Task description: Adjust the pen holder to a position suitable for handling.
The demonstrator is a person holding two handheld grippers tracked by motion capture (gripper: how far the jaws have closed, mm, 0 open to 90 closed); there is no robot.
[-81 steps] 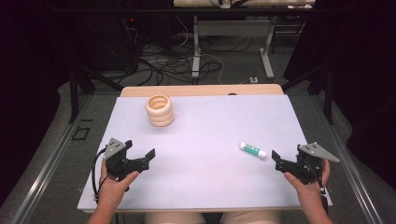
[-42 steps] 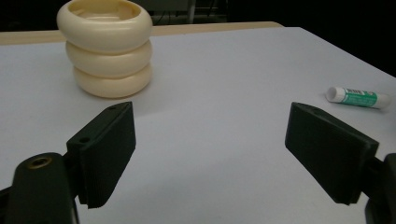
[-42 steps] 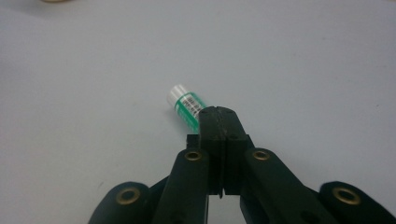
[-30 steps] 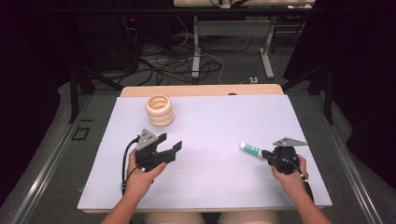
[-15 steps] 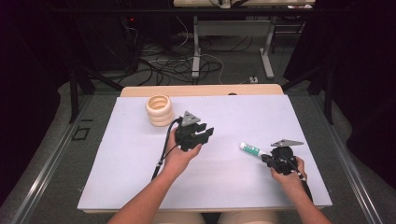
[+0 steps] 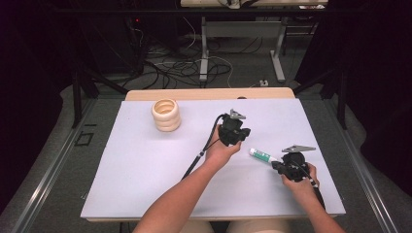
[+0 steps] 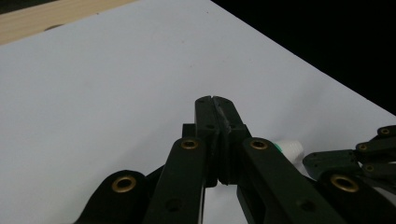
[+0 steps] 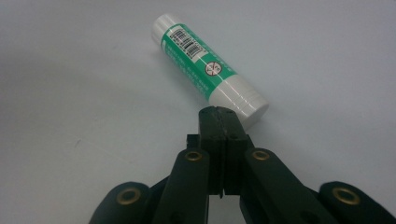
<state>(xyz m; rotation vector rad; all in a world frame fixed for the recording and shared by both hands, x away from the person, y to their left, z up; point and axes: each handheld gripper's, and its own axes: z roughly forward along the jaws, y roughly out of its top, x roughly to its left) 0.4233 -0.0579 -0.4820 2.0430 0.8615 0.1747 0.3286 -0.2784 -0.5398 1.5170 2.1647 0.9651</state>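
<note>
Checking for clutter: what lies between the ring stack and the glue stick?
The left gripper and its hand; otherwise bare white table between ring stack and glue stick, high view.

Smooth, glossy plastic on the glue stick point(image 8: 211, 68), white at both ends under a green printed label. Matt black plastic on the right gripper point(image 8: 218, 112) and left gripper point(image 7: 214, 101), brass-coloured metal rivets at the joints. Matt, smooth, pale paper-like sheet over the table point(image 6: 141, 170); bare light wood along the upper edge. Smooth, pale, unvarnished-looking wood on the ring stack point(image 6: 166, 115) at upper left.
</note>
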